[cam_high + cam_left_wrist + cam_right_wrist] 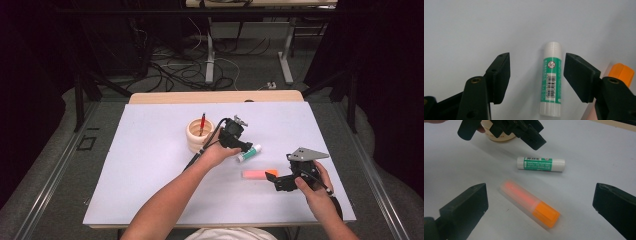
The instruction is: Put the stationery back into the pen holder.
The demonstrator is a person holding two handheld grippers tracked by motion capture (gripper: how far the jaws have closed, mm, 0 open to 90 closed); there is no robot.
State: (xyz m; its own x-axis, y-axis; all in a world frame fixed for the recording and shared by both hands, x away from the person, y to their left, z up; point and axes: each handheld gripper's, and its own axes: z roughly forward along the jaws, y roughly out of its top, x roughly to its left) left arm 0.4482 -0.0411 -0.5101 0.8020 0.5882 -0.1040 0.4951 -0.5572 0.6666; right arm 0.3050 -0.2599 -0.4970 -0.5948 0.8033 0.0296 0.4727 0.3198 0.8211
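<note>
Now: left tongs (536, 75) open, straddling the glue stick (551, 80) flat on the counter (474, 25), pads clear. Right tongs (540, 207) gape over the orange marker (530, 203). Risk: off-centre closing, stick probably rolls aside.

The high view looks forward and down over the whole tabletop (150, 165). Each tool camera sits close, aimed down; both share the glue stick (552, 80) and orange marker (530, 203).
</note>
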